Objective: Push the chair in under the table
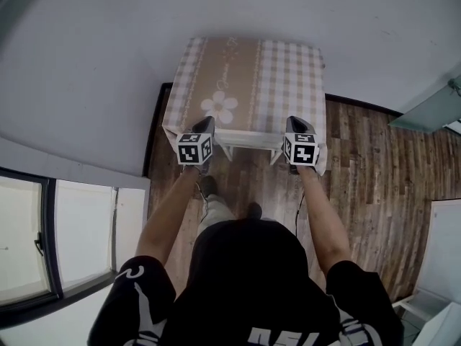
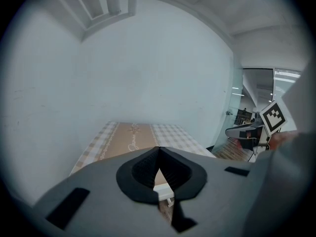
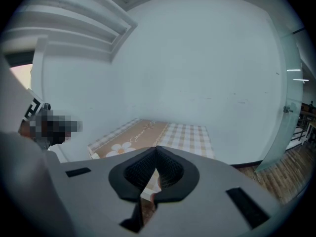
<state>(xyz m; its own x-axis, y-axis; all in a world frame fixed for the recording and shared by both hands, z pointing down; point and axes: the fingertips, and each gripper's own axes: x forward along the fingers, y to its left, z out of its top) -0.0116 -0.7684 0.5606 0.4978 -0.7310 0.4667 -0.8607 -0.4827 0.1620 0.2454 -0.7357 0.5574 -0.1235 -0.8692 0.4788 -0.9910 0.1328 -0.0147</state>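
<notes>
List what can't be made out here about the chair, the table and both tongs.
- Chair: head view shows only a white strip; the tablecloth hides seat and legs.
- Table legs: head view, under the same cloth.
- Left tongs and right tongs: shut, but contact with the chair is covered by their own bodies in every view.
- Floor under the person: head view, blocked by the black hood.

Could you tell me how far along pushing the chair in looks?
Largely done: the white-framed chair sits tucked at the edge of the table with the beige checked cloth, only its rail and legs showing. In hand: the left gripper and right gripper, jaws shut, flank it. Left: perhaps a last nudge, then backing away.
</notes>
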